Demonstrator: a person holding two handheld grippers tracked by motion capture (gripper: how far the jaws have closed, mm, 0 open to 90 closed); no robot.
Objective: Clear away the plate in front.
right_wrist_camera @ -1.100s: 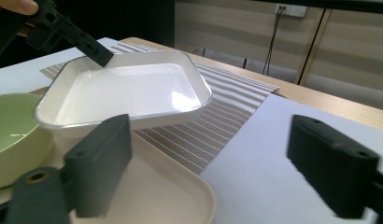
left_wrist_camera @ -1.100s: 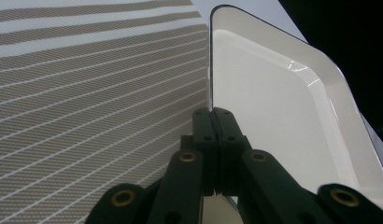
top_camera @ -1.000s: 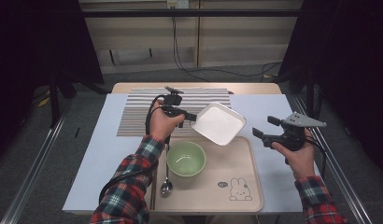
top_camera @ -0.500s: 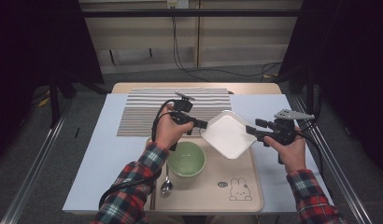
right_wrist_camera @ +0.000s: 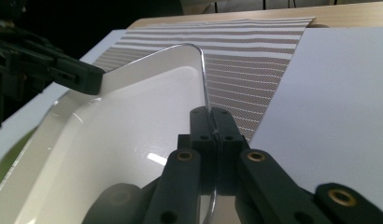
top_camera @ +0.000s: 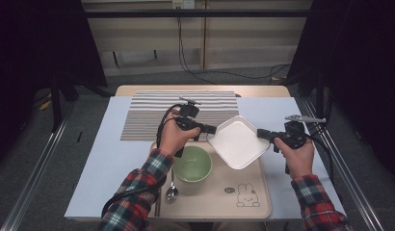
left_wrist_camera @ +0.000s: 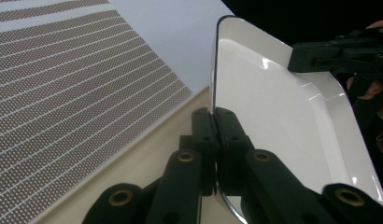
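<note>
1. High view, far left: the worktop [top_camera: 113, 159] under its pale cover carries a striped placemat [top_camera: 152, 115] toward the back, and your plaid left sleeve [top_camera: 138, 192] comes in from the bottom edge.
2. Your left hand-held gripper [top_camera: 211, 129] points to the right, and its jaws are clamped on the left corner of the white square plate [top_camera: 238, 142]. In the left gripper view the two black jaws pinch the plate's thin rim [left_wrist_camera: 213, 84] between them, pressed tight together on it.
3. Below that hand sits the green bowl [top_camera: 191, 163] on the left part of the beige tray [top_camera: 219, 202], with a spoon [top_camera: 171, 190] lying just beside the bowl at the tray's left edge.
4. The plate hangs in the air above the tray — tilted, one corner turned toward you, held at two opposite sides and touching nothing else.
5. Near the tray's front edge a small rabbit drawing [top_camera: 247, 196] is printed.
6. Your right hand-held gripper [top_camera: 262, 134] points left at the plate's right corner; its jaws have just been closing, and they now grip the rim. The right gripper view shows the jaws shut on the plate's edge [right_wrist_camera: 204, 84], with the left hand-held gripper holding the far corner — the placemat lies beyond it.
</note>
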